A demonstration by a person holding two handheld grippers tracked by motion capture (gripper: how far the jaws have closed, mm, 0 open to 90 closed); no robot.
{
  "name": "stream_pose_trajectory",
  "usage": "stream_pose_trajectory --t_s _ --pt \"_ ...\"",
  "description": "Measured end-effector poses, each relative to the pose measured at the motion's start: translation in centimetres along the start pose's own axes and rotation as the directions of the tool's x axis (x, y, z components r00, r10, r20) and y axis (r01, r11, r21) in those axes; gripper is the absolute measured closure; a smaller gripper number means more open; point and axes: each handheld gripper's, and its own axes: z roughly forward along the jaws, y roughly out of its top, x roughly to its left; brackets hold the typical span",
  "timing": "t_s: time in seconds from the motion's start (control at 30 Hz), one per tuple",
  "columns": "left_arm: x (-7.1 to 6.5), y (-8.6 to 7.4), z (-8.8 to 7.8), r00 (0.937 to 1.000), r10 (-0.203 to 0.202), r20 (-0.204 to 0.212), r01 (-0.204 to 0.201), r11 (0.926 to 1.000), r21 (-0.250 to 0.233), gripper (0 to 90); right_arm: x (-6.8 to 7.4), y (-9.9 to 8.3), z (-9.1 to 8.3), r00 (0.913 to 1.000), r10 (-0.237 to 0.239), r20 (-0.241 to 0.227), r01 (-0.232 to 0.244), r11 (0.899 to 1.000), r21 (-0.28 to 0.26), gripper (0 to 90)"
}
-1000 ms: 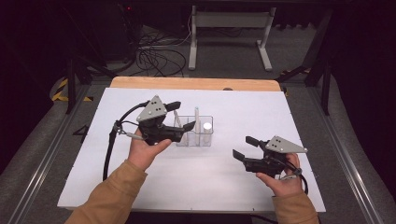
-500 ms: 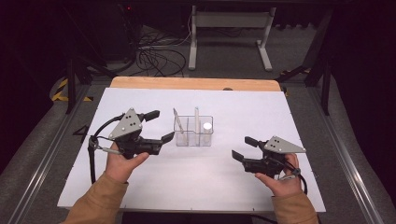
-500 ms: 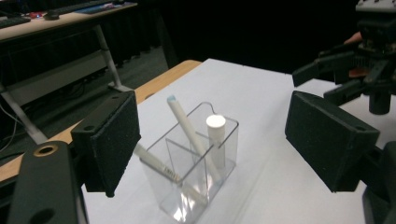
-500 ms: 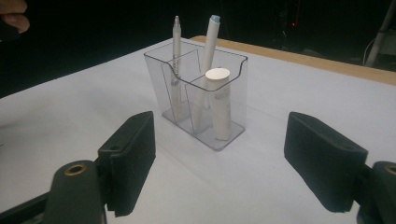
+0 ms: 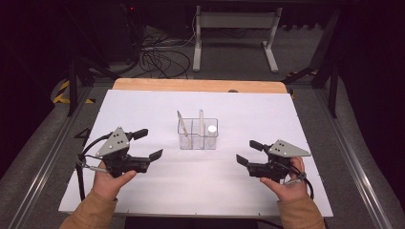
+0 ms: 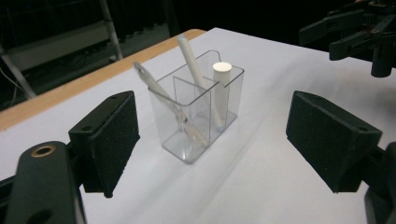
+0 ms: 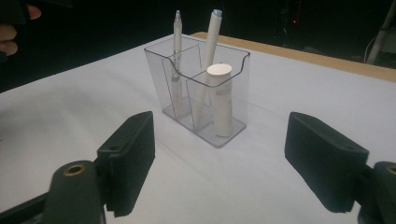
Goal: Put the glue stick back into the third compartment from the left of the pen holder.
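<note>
A clear plastic holder (image 5: 198, 136) stands mid-table. In it are a clear pen (image 5: 182, 125), a white pen (image 5: 201, 121) and a short white capped tube (image 5: 212, 133). My left gripper (image 5: 150, 143) hovers left of the holder, apart from it, jaws open and empty. My right gripper (image 5: 246, 152) is held to the holder's right, also open and empty. The left gripper view looks between its own open jaws (image 6: 219, 144) at the holder (image 6: 198, 109); the other gripper (image 6: 348, 35) shows at top right. In the right gripper view the holder (image 7: 205, 88) stands ahead of the open jaws (image 7: 224, 163).
White sheet (image 5: 143, 109) covers the table, with a wooden edge (image 5: 196, 85) at the far side. Cables (image 5: 160, 59) and a metal stand (image 5: 234, 28) lie on the floor beyond. Metal rails run along both sides.
My left gripper has drawn away from the holder, moving left and toward the near edge, and has sunk a little. The right gripper has stayed where it was.
</note>
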Motion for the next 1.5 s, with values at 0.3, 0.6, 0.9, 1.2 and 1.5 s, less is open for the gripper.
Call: stream_pose_trajectory --t_s 0.3,0.6,0.9,1.2,1.5 --pt "0.5 -2.5 -1.0 0.9986 -0.030 -0.044 0.031 0.9994 0.018 17.4 -0.1 -0.1 -0.1 1.0000 0.007 0.003 -0.007 1.000 -0.001 25.0" --pt "0.9 -4.9 -1.5 0.9979 -0.050 -0.041 0.051 0.9985 0.021 17.4 -0.2 -0.2 -0.3 0.9999 0.006 0.014 -0.006 1.000 0.002 24.7" --pt "1.4 -7.3 -2.4 0.9956 -0.079 -0.050 0.079 0.9968 0.005 17.3 -0.3 -0.5 -0.2 0.9998 0.005 0.017 -0.006 1.000 0.016 24.5" --pt "1.4 -8.2 -2.3 0.9928 -0.103 -0.061 0.104 0.9946 0.011 16.4 -0.3 -0.6 0.0 0.9998 0.001 0.017 -0.001 1.000 0.025 24.4" --pt "1.4 -8.0 -2.4 0.9907 -0.104 -0.088 0.107 0.9940 0.024 12.0 -0.3 -0.6 0.0 0.9999 0.001 0.016 -0.002 1.000 0.026 24.0"
